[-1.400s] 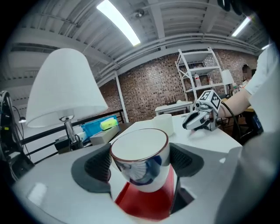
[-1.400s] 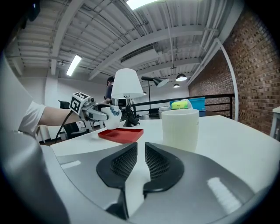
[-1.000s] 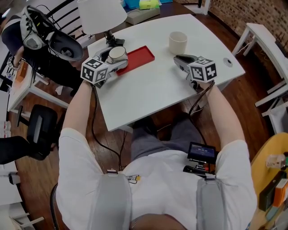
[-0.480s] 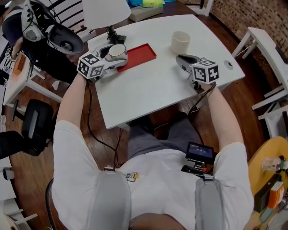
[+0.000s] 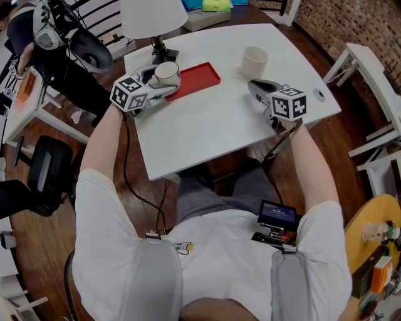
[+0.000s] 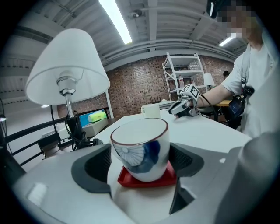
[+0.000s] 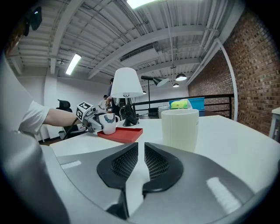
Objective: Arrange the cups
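On the side nearest to the person, the white tabletop (image 5: 213,128) is bare along its near edge, and both forearms reach over it. The right gripper (image 5: 254,85) rests on the right part of the tabletop, not far from the right edge, where a small round fitting (image 5: 319,94) sits in the surface. Its jaws are pressed together, with only a thin slit between the pads, and nothing is between them. Just beyond its tips, toward the far right corner, a plain cream cup (image 5: 255,61) stands upright and apart from the gripper. At the left edge of the tabletop the left gripper (image 5: 168,80) holds a white cup with a blue pattern (image 6: 142,151). One jaw is against each side of the cup, and the cup is upright with its opening upward. This cup is over the end of the red tray (image 5: 197,78) that lies closest to the left edge; I cannot tell if its base touches the tray. The tray runs from there toward the middle of the far edge. Behind it, at the far left corner, a lamp with a white shade (image 5: 152,15) stands.
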Tool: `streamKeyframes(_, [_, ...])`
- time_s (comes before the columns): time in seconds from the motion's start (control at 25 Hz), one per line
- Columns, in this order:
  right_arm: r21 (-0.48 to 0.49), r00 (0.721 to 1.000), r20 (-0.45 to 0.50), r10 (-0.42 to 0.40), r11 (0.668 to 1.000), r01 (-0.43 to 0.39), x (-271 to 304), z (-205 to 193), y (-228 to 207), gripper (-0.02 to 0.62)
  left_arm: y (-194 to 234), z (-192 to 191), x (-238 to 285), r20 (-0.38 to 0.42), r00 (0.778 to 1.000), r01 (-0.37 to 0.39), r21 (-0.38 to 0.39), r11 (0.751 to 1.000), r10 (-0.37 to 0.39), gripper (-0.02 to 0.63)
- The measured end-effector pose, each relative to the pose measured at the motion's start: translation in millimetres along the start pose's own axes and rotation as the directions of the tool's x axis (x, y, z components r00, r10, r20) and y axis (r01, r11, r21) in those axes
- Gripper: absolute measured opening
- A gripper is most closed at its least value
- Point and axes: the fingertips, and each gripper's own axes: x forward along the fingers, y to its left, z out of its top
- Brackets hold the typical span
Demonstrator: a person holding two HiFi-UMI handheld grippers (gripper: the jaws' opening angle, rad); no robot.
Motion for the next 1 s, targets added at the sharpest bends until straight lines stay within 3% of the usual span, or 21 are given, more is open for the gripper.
streamKeyframes(0.2, [-0.016,1.0,-0.006,0.015,1.0,-0.015,2,-1,4,0.046,5,16,-27,0.111,0.992,-0.056,-0.064,0.996,0.063,0.414])
streamKeyframes(0.36, [-0.077,0.999,0.017,0.049,0.996,-0.047,11,5,27,0.044,-15,49,-65,0.304,0.949,-0.041,-0.152,0.988,0.086,0.373])
streamKeyframes(0.52, [-0.139,0.994,0.017,0.103,0.985,-0.1,28,12,60,0.044,-54,76,-82,0.415,0.908,0.014,-0.156,0.988,0.053,0.34])
streamKeyframes(0.76, [-0.127,0.988,0.031,0.152,0.981,-0.147,43,15,90,0.041,-100,91,-89,0.508,0.859,0.058,-0.236,0.97,0.073,0.199])
streamKeyframes(1.0, [-0.109,0.982,0.043,0.182,0.978,-0.176,44,13,107,0.031,-124,88,-85,0.511,0.849,0.031,-0.304,0.952,0.136,0.015])
